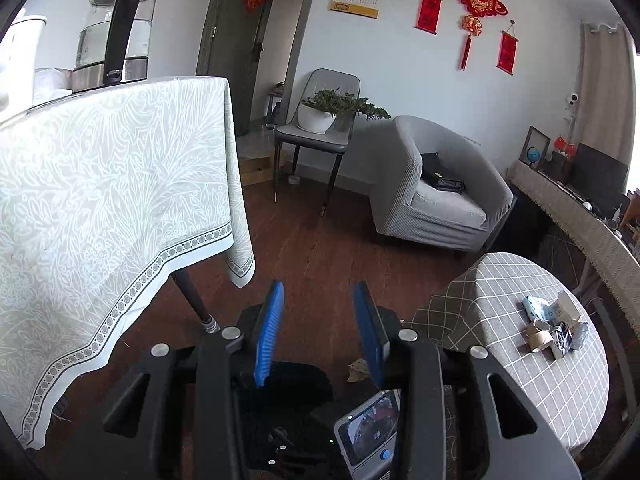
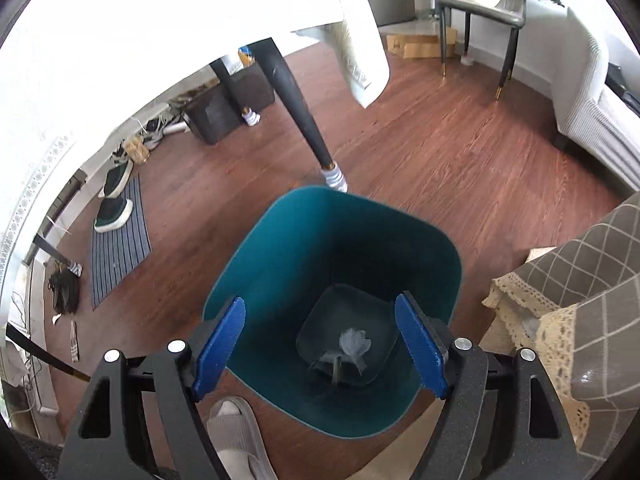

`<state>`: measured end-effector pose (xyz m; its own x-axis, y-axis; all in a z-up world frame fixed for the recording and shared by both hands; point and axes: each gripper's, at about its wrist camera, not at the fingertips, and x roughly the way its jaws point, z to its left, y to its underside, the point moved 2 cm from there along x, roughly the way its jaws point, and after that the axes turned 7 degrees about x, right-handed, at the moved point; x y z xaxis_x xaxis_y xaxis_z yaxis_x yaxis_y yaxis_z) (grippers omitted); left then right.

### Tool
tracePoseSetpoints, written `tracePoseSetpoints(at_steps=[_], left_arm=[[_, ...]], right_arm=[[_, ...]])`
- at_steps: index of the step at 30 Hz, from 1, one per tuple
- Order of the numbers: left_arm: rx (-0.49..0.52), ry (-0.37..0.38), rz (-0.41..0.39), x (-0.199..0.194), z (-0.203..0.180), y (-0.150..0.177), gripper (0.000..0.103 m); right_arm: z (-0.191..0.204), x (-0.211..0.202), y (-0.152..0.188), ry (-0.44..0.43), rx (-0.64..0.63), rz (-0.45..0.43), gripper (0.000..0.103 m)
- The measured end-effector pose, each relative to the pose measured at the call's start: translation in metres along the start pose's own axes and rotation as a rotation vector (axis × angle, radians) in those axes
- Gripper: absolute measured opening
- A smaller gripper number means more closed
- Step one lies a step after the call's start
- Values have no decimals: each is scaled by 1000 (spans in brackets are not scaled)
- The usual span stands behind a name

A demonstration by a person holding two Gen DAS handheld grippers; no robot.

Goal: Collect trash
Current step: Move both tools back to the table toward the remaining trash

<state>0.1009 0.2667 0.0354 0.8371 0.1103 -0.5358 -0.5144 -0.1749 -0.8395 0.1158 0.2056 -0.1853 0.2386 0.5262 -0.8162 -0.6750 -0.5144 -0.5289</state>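
Observation:
My right gripper (image 2: 320, 324) is open and empty, held above a teal trash bin (image 2: 280, 248) on the wooden floor. A crumpled grey piece of trash (image 2: 354, 342) lies at the bin's bottom. My left gripper (image 1: 320, 320) is open and empty above the floor. Several pieces of trash (image 1: 554, 326), among them a blue-white packet and a cardboard roll, lie on the round checked table (image 1: 500, 280) at the right of the left wrist view. A brown crumpled scrap (image 1: 358, 368) lies on the floor near the left gripper's right finger.
A tall table with a pale green patterned cloth (image 1: 100, 200) and a glass kettle (image 1: 116, 28) stands at left; its black leg (image 2: 298, 108) is just beyond the bin. A grey armchair (image 1: 436, 192), a chair with a plant (image 1: 320, 120), shoes on a mat (image 2: 116, 196).

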Motion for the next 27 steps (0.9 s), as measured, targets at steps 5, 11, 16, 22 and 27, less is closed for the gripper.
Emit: tracePoseSetpoints(at_steps=[5,11,16,22,27], left_arm=[[0,24,-47,-20,-9,1,40],[17,24,-105,-46,-25,-8,45],[27,23,-128,-60,-36,-12,47],[58,14,-156,-76,-56,-14,53],[91,32,-146,-69,-81,-13,58]], right_arm=[[-11,-41,-4,-12,11,-60,78],[-20,-87,-8,-28,16,-143,78],[-18,-129,-7,-28,-30,-210,78],[-28,-190,-4,18,-71,-319,78],[-60,-233,7,86,-54,-378,78]])
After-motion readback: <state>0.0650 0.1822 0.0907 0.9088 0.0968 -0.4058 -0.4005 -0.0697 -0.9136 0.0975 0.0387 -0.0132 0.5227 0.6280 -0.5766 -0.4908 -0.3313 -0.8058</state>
